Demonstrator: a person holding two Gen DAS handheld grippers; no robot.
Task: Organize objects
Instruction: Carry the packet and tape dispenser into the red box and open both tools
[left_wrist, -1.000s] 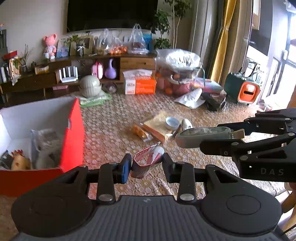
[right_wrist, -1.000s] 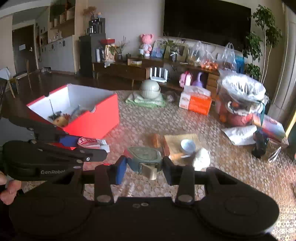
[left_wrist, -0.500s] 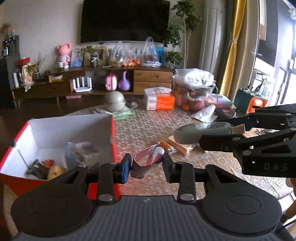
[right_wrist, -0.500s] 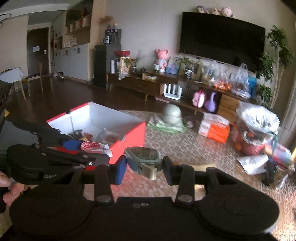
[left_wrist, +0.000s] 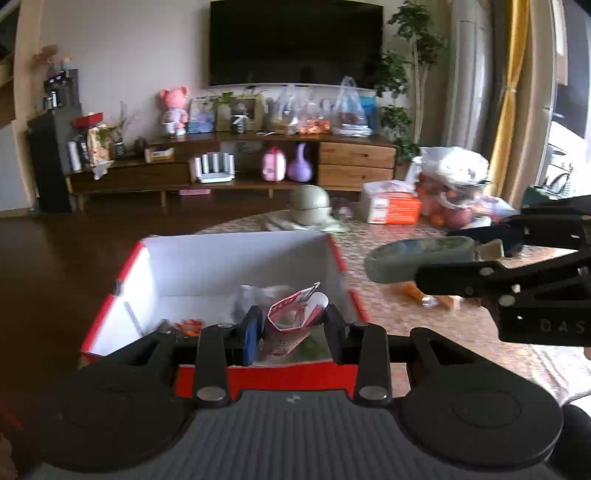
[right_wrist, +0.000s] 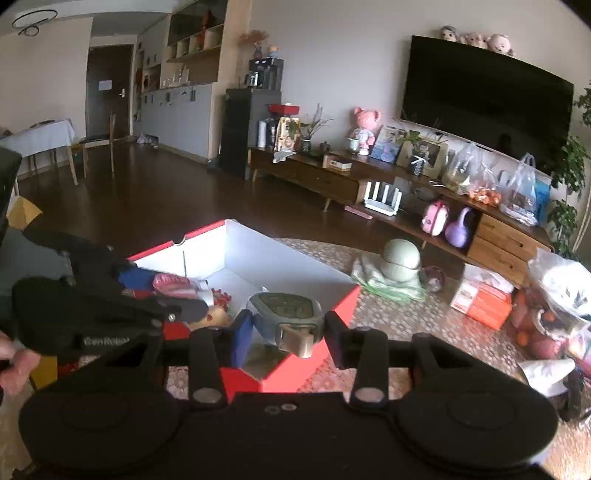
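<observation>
The left gripper (left_wrist: 291, 328) is clenched on a crumpled red-and-white snack packet (left_wrist: 291, 321), pinched between its two fingers and held above the near end of an open red cardboard box with a white inside (left_wrist: 221, 262). The right gripper (right_wrist: 284, 334) grasps a grey-green tape measure with a beige tab (right_wrist: 286, 312), holding it over the near right corner of the same box. In the left wrist view the tape measure (left_wrist: 421, 256) hangs just to the right of the box's right wall, above the patterned tablecloth (left_wrist: 424, 339).

Inside the box lie a crinkled clear plastic bag (left_wrist: 255, 295), a small red-orange item (left_wrist: 188, 326) near the front wall, and a thin grey stick (left_wrist: 132, 321) leaning against the left wall; other small contents are too blurred to identify.

Beyond the box on the table stand a pale green round lidded pot on a green cloth (right_wrist: 400, 260) and an orange-and-white carton (right_wrist: 482, 295). A clear bag of fruit (left_wrist: 454, 192) sits at the far right.
</observation>
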